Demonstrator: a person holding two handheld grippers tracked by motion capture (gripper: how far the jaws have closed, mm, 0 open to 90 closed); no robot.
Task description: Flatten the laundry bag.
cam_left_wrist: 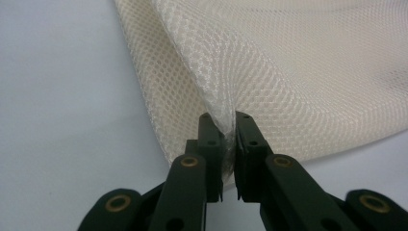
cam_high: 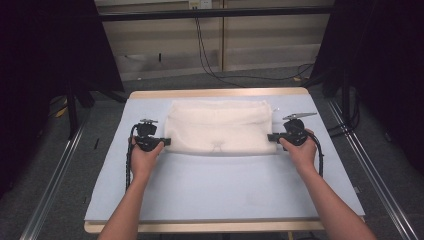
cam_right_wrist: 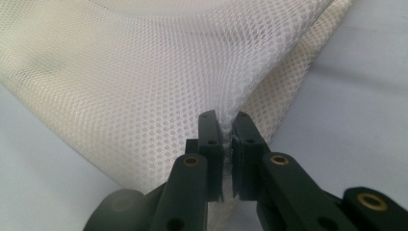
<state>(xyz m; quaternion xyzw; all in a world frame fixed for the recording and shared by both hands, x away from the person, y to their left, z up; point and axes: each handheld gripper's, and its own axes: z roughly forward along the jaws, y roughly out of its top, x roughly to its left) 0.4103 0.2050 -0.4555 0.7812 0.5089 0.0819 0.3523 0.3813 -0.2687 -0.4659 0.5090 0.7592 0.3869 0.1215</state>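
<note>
High view: the mesh bag (cam_high: pixel 218 127) lies flat on the desk (cam_high: pixel 200 185), its long axis running from the left claw (cam_high: pixel 168 141) to the right claw (cam_high: pixel 270 137); each claw meets a near corner, both equally close.
Left claw view: the left claw (cam_left_wrist: pixel 225 121) is clamped on a pinch of mesh bag (cam_left_wrist: pixel 288 72), which spreads ahead and rightward.
Right claw view: the right claw (cam_right_wrist: pixel 226 120) is clamped on the mesh bag (cam_right_wrist: pixel 144 72), which spreads ahead and leftward.
</note>
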